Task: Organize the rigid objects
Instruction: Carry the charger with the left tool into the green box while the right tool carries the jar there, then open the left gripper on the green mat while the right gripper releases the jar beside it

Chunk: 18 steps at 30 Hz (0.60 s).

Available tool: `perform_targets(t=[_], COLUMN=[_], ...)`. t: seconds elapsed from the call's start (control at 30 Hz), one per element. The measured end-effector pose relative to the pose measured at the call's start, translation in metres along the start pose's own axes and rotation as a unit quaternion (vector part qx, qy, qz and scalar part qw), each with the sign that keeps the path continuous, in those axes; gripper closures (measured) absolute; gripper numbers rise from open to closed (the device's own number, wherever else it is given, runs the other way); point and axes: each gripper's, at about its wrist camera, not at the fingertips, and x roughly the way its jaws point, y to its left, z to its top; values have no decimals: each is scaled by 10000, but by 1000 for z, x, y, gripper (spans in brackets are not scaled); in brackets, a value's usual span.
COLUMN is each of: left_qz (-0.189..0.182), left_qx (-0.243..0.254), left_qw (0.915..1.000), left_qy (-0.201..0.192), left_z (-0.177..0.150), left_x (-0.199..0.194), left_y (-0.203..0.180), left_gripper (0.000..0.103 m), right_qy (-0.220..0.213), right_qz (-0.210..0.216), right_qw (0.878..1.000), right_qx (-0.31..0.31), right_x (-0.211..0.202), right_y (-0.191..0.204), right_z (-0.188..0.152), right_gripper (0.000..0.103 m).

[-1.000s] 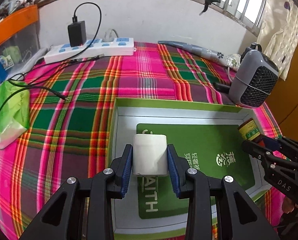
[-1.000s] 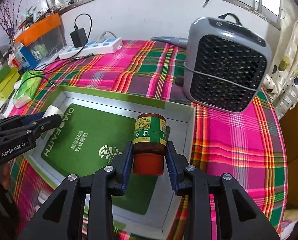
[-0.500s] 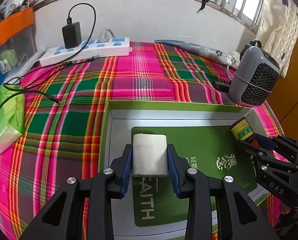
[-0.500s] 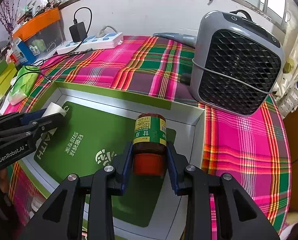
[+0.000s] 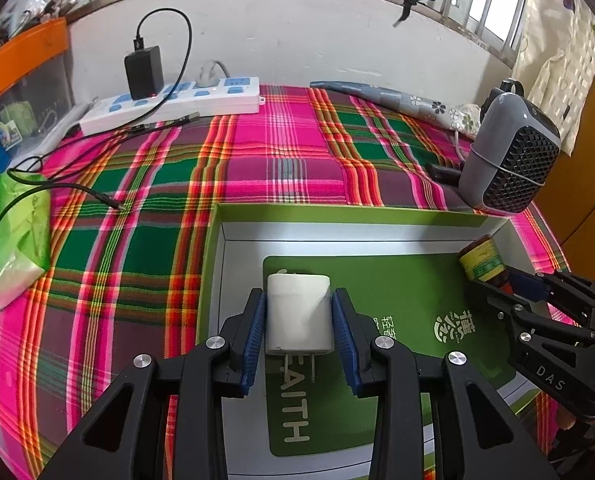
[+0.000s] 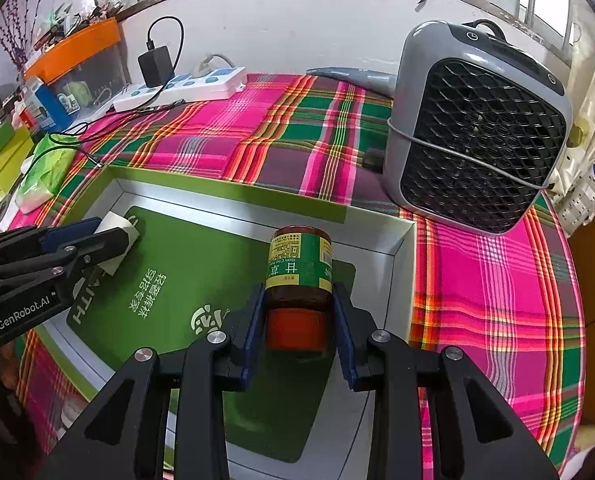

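Note:
My left gripper (image 5: 299, 300) is shut on a white plug charger (image 5: 299, 316), its two metal prongs pointing back at the camera. It hangs over the left part of a shallow green-rimmed box (image 5: 337, 214) with a white inside and a green card on its floor. My right gripper (image 6: 299, 300) is shut on a brown bottle (image 6: 299, 268) with a green label and a red cap, held over the box's right part near its right wall. The right wrist view shows the left gripper (image 6: 109, 236) with the charger (image 6: 119, 224) at the left. In the left wrist view, the right gripper (image 5: 497, 280) carries the bottle (image 5: 479, 260).
A plaid cloth (image 5: 277, 152) covers the table. A grey fan heater (image 6: 477, 136) stands just beyond the box's right corner. At the back lies a white power strip (image 5: 169, 104) with a black adapter (image 5: 143, 66) and cables. A green tissue pack (image 5: 13, 236) lies at the left.
The right gripper with the bottle has drifted slightly left over the box. The left gripper has kept still. Both grips are unchanged.

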Motion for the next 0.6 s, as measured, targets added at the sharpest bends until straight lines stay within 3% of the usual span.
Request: perform_targets(t=[0.23, 0.5, 0.6], left_qz=[1, -24, -27], left_qx=[7, 41, 44], left_qw=[10000, 10000, 10000], left_qy=[5, -24, -47], left_z=[0, -2, -4], left_x=[0, -5, -10], left_y=[0, -1, -2], left_gripper=[70, 65, 65], right_qy=[-19, -120, -162], right_qz=[29, 115, 121], right_qw=[10000, 9998, 9997], right_qx=[39, 96, 120], right_x=[-1, -5, -9], right_y=[0, 0, 0], right_z=[1, 0, -1], right_gripper=[69, 56, 55])
